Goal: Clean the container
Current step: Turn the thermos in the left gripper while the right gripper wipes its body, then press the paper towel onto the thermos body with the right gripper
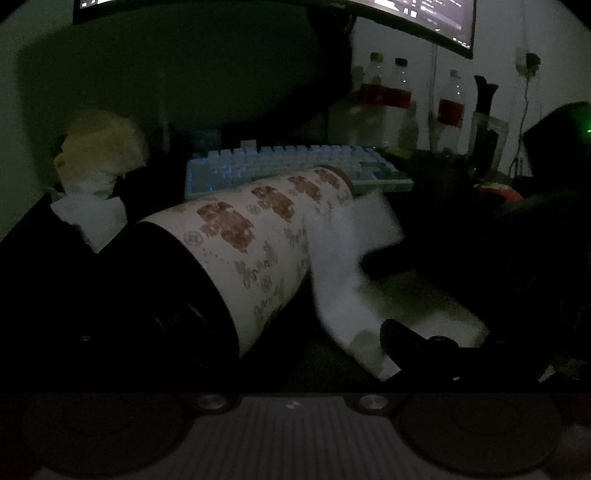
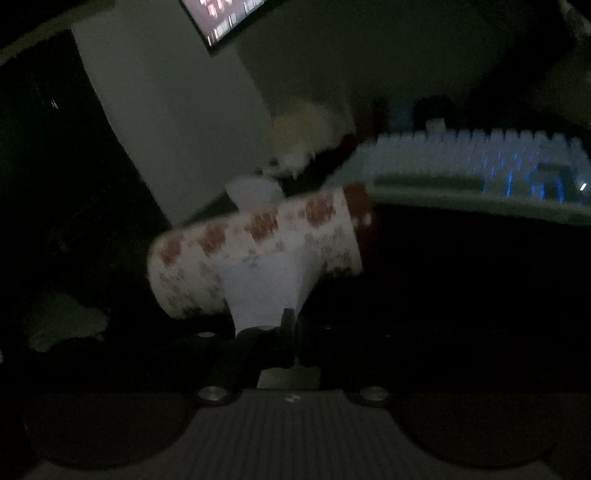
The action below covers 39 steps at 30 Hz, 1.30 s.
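Note:
The scene is very dark. A white cylindrical container (image 1: 258, 236) with brown flower prints lies sideways, held at its near end between the dark fingers of my left gripper (image 1: 236, 332), which is shut on it. It also shows in the right wrist view (image 2: 255, 251). My right gripper (image 2: 273, 332) is shut on a white cloth (image 2: 262, 291) pressed against the container's side. In the left wrist view the cloth (image 1: 343, 254) drapes over the container's right side, with the right gripper's dark finger (image 1: 413, 339) below it.
A backlit white keyboard (image 1: 295, 166) lies behind the container. Several bottles (image 1: 391, 99) stand at the back right under a monitor (image 1: 424, 22). A plush figure (image 1: 99, 147) sits at the left with crumpled white tissue (image 1: 92, 218) in front of it.

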Motion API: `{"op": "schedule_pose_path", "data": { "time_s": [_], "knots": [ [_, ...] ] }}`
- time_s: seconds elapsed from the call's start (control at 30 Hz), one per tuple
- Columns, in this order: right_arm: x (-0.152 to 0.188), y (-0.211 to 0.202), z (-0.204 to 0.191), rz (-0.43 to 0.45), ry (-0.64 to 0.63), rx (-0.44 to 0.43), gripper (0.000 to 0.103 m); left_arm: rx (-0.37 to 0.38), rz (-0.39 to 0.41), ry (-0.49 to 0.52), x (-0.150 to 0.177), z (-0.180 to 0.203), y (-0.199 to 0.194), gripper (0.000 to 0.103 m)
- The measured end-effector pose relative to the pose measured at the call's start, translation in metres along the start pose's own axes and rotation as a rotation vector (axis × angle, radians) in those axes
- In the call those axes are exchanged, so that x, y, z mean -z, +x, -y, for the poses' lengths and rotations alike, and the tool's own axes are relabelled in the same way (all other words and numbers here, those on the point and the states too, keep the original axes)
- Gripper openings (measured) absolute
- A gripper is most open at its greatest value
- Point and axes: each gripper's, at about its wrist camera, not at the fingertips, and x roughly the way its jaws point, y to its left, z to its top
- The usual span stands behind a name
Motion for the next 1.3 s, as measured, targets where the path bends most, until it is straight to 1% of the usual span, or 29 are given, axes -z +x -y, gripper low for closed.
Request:
{"op": "schedule_pose_path", "data": {
  "time_s": [0.07,0.1,0.13,0.17,0.2,0.23,0.27,0.3,0.4,0.5,0.6,0.63,0.67,0.7,0.73,0.77,0.8,0.83,0.9,0.97,1.03,1.07,1.13,1.2,1.23,1.3],
  "knots": [
    [-0.005,-0.017,0.001,0.046,-0.001,0.021,0.003,0.002,0.005,-0.025,-0.002,-0.003,0.0,0.103],
    [-0.008,-0.028,0.001,0.081,-0.009,0.043,0.003,0.01,0.01,-0.042,-0.002,-0.006,0.001,0.097],
    [-0.011,-0.04,0.001,0.119,-0.013,0.071,0.003,0.02,0.023,-0.063,-0.004,-0.008,0.0,0.086],
    [-0.013,-0.053,0.0,0.158,-0.013,0.104,0.003,0.021,0.037,-0.075,-0.005,-0.009,0.0,0.066],
    [-0.015,-0.066,0.0,0.196,-0.016,0.136,0.003,0.018,0.051,-0.084,-0.006,-0.01,-0.001,0.037],
    [-0.016,-0.074,0.0,0.224,-0.025,0.162,0.003,0.015,0.066,-0.093,-0.007,-0.011,-0.001,0.029],
    [-0.016,-0.082,0.0,0.248,-0.03,0.18,0.003,0.052,0.08,-0.117,-0.007,-0.014,-0.002,0.019],
    [-0.016,-0.088,0.002,0.264,-0.027,0.187,0.003,0.104,0.095,-0.146,-0.006,-0.018,-0.002,0.014],
    [-0.011,-0.096,0.006,0.276,-0.007,0.177,0.003,0.258,0.14,-0.232,-0.004,-0.031,-0.003,0.006],
    [-0.003,-0.096,0.004,0.253,0.002,0.154,0.003,0.413,0.184,-0.319,-0.002,-0.043,-0.005,0.006],
    [0.001,-0.099,0.002,0.258,-0.013,0.138,0.003,0.575,0.168,-0.482,0.005,-0.06,0.001,0.007],
    [0.001,-0.099,0.002,0.266,-0.02,0.14,0.003,0.609,0.164,-0.519,0.008,-0.064,0.002,0.007],
    [0.0,-0.099,0.001,0.275,-0.025,0.141,0.003,0.606,0.168,-0.536,0.011,-0.065,0.002,0.013],
    [-0.002,-0.099,0.0,0.283,-0.024,0.134,0.004,0.592,0.173,-0.548,0.014,-0.066,0.001,0.027],
    [-0.005,-0.098,-0.002,0.29,-0.026,0.126,0.004,0.576,0.176,-0.542,0.016,-0.066,0.0,0.035],
    [-0.008,-0.096,-0.004,0.296,-0.029,0.118,0.004,0.559,0.178,-0.53,0.017,-0.065,-0.002,0.052],
    [-0.011,-0.094,-0.007,0.303,-0.033,0.109,0.004,0.533,0.187,-0.504,0.018,-0.063,-0.004,0.064],
    [-0.015,-0.091,-0.011,0.313,-0.047,0.097,0.004,0.508,0.186,-0.474,0.018,-0.06,-0.005,0.066],
    [-0.024,-0.079,-0.021,0.324,-0.085,0.076,0.004,0.463,0.178,-0.415,0.018,-0.053,-0.007,0.066],
    [-0.032,-0.061,-0.032,0.309,-0.113,0.051,0.004,0.436,0.156,-0.391,0.016,-0.05,-0.004,0.066],
    [-0.037,-0.036,-0.043,0.27,-0.142,0.013,0.004,0.399,0.128,-0.38,0.016,-0.047,0.002,0.066],
    [-0.037,-0.023,-0.049,0.242,-0.158,-0.008,0.004,0.383,0.129,-0.368,0.015,-0.045,0.003,0.063],
    [-0.035,-0.002,-0.058,0.193,-0.188,-0.035,0.004,0.353,0.131,-0.342,0.014,-0.042,0.002,0.063],
    [-0.028,0.015,-0.069,0.162,-0.25,-0.013,0.004,0.317,0.123,-0.307,0.013,-0.037,-0.001,0.063],
    [-0.023,0.02,-0.074,0.165,-0.299,0.016,0.005,0.298,0.122,-0.285,0.014,-0.034,-0.003,0.063],
    [-0.014,0.024,-0.081,0.206,-0.411,0.106,0.005,0.265,0.12,-0.255,0.013,-0.028,-0.005,0.064]
  ]
}}
